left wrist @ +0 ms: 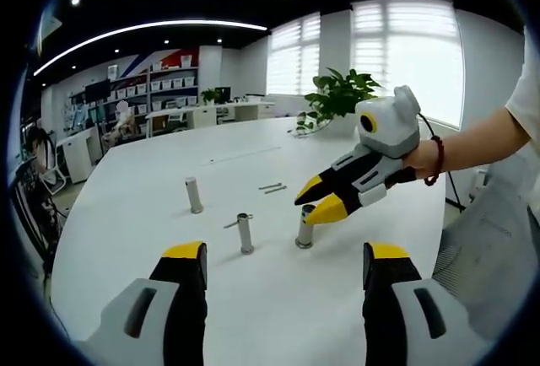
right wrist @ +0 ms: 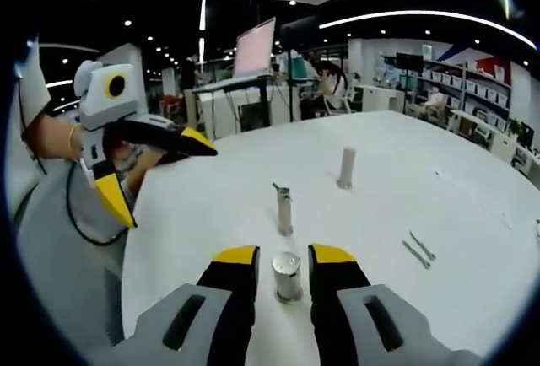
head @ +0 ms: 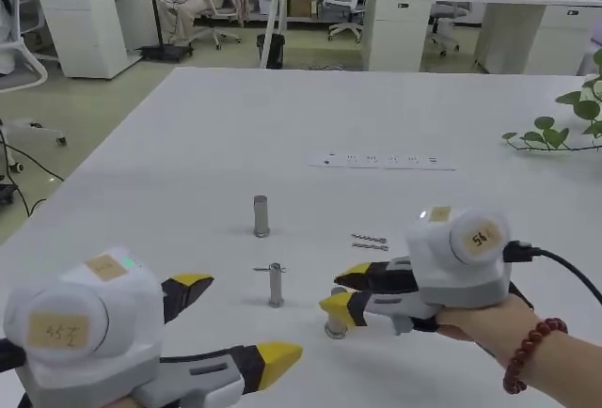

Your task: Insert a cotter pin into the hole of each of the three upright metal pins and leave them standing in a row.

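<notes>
**A:** Right gripper [right wrist: 285,255], what have you got?

**B:** Fingers narrow, one on each side of the near pin [right wrist: 288,275]. The pin stands upright on the bench [head: 188,145], right between my yellow tips. The right gripper view shows thin slivers of gap on both sides. I can't tell if I'm actually pinching it.

**A:** Other two pins?

**B:** The middle pin [head: 276,284] is just ahead of the right fingertips, upright. A cotter pin [head: 262,268] sticks out sideways near its top. The far pin [head: 261,215] is further ahead and a bit right, also upright. All three stand apart from each other, roughly in a row running away from my right fingers.

**A:** Spares?

**B:** Two loose cotter pins [head: 369,242] lie flat on the bench, side by side. They're ahead and to the right of the right fingers, clear of every pin.

**A:** Left gripper?

**B:** Left gripper [left wrist: 285,252] fingers are spread wide with nothing between them, above the bench. The middle pin is ahead of them and slightly left of centre, the near pin about dead ahead, and the far pin further out to the left. All are well apart from the left fingertips. In the left gripper view the right gripper comes in from the right, with its tips at the top of the near pin.
</notes>
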Demonstrator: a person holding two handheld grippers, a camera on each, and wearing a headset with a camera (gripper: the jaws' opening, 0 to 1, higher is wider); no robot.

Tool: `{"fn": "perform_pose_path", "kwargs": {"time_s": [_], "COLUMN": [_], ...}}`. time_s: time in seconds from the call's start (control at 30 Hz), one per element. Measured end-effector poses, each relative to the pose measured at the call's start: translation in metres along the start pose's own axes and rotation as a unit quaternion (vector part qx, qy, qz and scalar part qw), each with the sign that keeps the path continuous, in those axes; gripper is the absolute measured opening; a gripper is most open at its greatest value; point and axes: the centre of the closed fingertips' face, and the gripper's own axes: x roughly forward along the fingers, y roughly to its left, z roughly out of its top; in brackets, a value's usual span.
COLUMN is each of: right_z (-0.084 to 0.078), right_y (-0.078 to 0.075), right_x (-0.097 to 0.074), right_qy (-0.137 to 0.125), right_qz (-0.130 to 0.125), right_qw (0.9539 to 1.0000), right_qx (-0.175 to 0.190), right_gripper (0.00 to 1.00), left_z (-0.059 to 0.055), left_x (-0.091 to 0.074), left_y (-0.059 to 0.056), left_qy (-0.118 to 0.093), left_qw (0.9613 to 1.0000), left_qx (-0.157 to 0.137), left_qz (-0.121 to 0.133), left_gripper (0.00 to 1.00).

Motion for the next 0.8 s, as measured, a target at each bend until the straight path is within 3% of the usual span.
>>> {"fn": "perform_pose_path", "kwargs": {"time_s": [0.23,0.43,0.8], "right_z": [0.012,0.027,0.028], "right_y": [0.004,-0.003,-0.041], "right_x": [-0.009,-0.018,-0.021], "right_qy": [-0.011,-0.023,0.008], "right_qz": [0.023,0.030,-0.007], "right_qw": [0.9990,0.9982,0.9996], "right_qx": [0.036,0.046,0.028], "right_gripper": [0.33,0.33,0.30], "left_z": [0.000,0.001,0.001], "left_x": [0.000,0.000,0.001], "left_y": [0.001,0.001,0.003], "left_qy": [-0.003,-0.006,-0.008], "left_qw": [1.0000,0.9999,0.9999], "left_qx": [-0.006,-0.009,-0.008], "left_qz": [0.003,0.003,0.006], "left_gripper": [0.77,0.80,0.84]}}
